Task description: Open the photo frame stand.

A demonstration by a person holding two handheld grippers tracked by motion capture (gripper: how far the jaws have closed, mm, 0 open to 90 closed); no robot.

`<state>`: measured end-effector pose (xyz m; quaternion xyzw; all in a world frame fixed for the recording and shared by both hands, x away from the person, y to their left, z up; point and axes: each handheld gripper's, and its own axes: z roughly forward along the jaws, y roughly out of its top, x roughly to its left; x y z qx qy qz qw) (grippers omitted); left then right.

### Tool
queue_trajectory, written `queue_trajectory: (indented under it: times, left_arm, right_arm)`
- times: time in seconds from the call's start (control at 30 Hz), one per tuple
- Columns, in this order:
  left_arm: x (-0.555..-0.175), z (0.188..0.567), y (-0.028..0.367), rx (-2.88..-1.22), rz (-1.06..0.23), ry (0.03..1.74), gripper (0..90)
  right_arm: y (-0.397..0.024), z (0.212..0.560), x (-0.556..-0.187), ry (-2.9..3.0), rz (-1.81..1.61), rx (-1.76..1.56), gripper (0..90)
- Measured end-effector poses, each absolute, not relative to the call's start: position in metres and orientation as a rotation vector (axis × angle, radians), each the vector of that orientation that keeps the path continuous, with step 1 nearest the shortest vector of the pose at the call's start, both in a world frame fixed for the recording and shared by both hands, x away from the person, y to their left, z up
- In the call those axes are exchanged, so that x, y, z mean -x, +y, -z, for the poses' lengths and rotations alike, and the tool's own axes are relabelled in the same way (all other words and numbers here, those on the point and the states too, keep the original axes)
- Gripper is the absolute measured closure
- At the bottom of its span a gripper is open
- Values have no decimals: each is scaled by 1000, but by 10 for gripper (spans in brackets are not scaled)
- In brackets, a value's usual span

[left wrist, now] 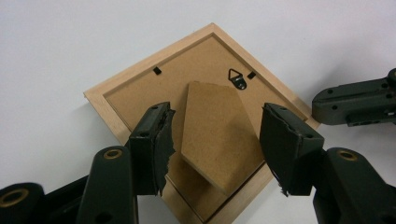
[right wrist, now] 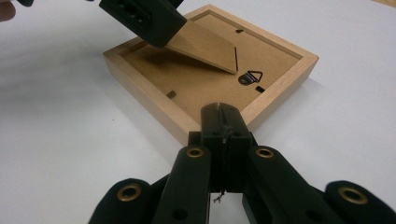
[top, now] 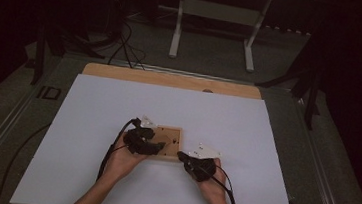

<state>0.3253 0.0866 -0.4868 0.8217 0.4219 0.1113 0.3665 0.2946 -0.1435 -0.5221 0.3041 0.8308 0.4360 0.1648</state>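
A wooden picture frame (left wrist: 140,100) lies face down on the white table (top: 91,123), its easel stand (left wrist: 215,135) half raised between the spread-jawed left gripper (left wrist: 215,144), the closed, empty right gripper (right wrist: 223,122) bracing its corner; upright display remains.

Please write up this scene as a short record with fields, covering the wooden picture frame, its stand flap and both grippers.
object: light wooden picture frame, lying face down, brown fibreboard back up
surface: white sheet on the table
stand: brown fibreboard easel flap, lifted at an angle off the back
hanger: small black triangular metal hook near the flap's hinge
left gripper: jaws open, one either side of the flap, not pressing it
right gripper: jaws shut, tip at the frame's near corner; contact cannot be told
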Motion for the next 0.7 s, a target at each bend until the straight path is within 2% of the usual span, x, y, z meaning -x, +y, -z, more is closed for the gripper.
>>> queue_trajectory:
  times: [0.53,0.7]
  left_arm:
    - [-334,495,90,-2101,-100,1136,456]
    - [-335,495,90,-2093,-85,1146,471]
  right_arm:
    - [-143,522,-294,2366,-1241,-868,899]
    - [-143,522,-294,2365,-1239,-869,899]
